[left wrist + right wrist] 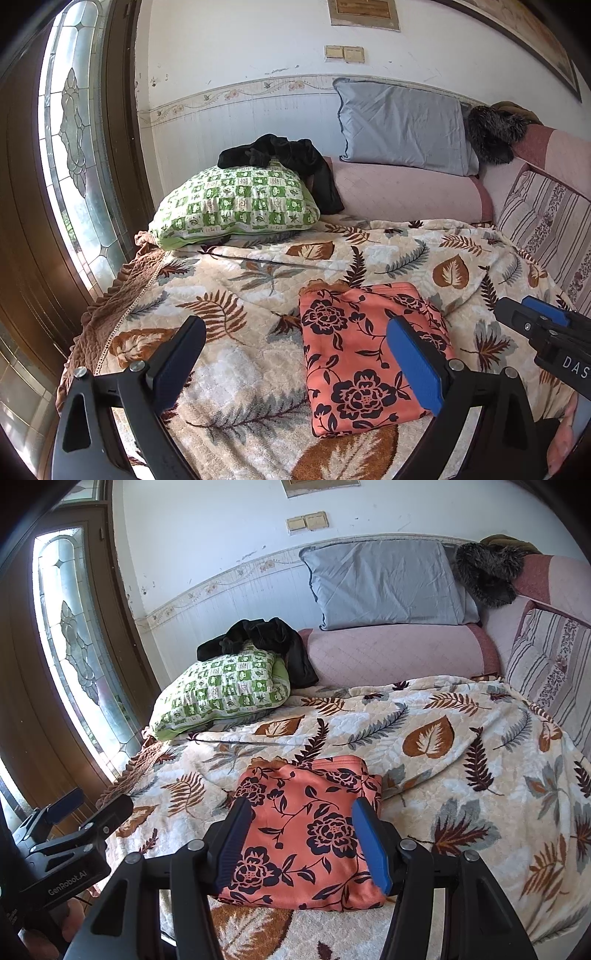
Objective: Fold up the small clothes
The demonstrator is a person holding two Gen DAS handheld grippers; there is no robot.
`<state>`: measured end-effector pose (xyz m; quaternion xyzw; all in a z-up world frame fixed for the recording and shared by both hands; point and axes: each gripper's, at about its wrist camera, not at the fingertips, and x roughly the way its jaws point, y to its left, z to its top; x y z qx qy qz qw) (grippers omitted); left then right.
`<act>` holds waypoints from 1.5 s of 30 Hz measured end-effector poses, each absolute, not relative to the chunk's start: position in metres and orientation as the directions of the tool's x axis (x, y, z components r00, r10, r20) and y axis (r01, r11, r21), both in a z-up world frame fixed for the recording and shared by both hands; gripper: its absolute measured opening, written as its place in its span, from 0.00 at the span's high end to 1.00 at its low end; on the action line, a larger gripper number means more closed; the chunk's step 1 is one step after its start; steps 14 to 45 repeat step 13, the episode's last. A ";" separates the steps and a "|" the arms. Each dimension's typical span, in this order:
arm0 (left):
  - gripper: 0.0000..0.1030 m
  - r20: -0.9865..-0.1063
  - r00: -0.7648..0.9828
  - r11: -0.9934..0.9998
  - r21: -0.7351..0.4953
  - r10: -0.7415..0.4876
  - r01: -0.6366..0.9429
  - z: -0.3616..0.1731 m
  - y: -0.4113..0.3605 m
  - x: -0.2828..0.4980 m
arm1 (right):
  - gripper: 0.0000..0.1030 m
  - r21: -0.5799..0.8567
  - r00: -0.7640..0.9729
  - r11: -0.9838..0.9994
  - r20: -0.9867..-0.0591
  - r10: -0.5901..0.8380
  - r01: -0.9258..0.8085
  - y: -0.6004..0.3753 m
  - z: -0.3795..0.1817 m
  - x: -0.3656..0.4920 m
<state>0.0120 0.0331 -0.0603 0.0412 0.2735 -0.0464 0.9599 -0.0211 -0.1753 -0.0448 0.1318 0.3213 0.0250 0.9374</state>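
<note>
Right wrist view: "GenRobot.AI" marks the left gripper (pixel 79 814); both grippers' fingers apart, empty.

"What are the two grippers doing?"

"The left gripper (pixel 295 354) has its jaws wide apart and grips nothing. The right gripper (pixel 303 840) is open too, not as wide."

"Do they touch?"

"No. Side by side, both tipped down."
</note>
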 end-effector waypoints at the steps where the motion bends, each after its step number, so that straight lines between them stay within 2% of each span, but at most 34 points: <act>1: 0.05 -0.530 0.846 0.992 0.055 -0.065 0.111 -0.061 0.033 0.013 | 0.41 0.265 0.791 0.963 -0.597 0.134 0.037 -0.175 -0.046 -0.019; 7: 0.05 -0.538 0.840 0.992 0.051 -0.073 0.118 -0.064 0.030 0.021 | 0.41 0.274 0.779 0.961 -0.609 0.148 0.031 -0.174 -0.056 -0.009; 11: 0.05 -0.535 0.836 0.987 0.025 -0.119 0.156 -0.069 0.027 0.030 | 0.41 0.285 0.774 0.958 -0.613 0.157 0.032 -0.179 -0.064 -0.002; 45: 0.05 -0.550 0.827 0.989 0.014 -0.114 0.146 -0.074 0.033 0.043 | 0.41 0.281 0.776 0.959 -0.614 0.144 0.044 -0.191 -0.069 0.005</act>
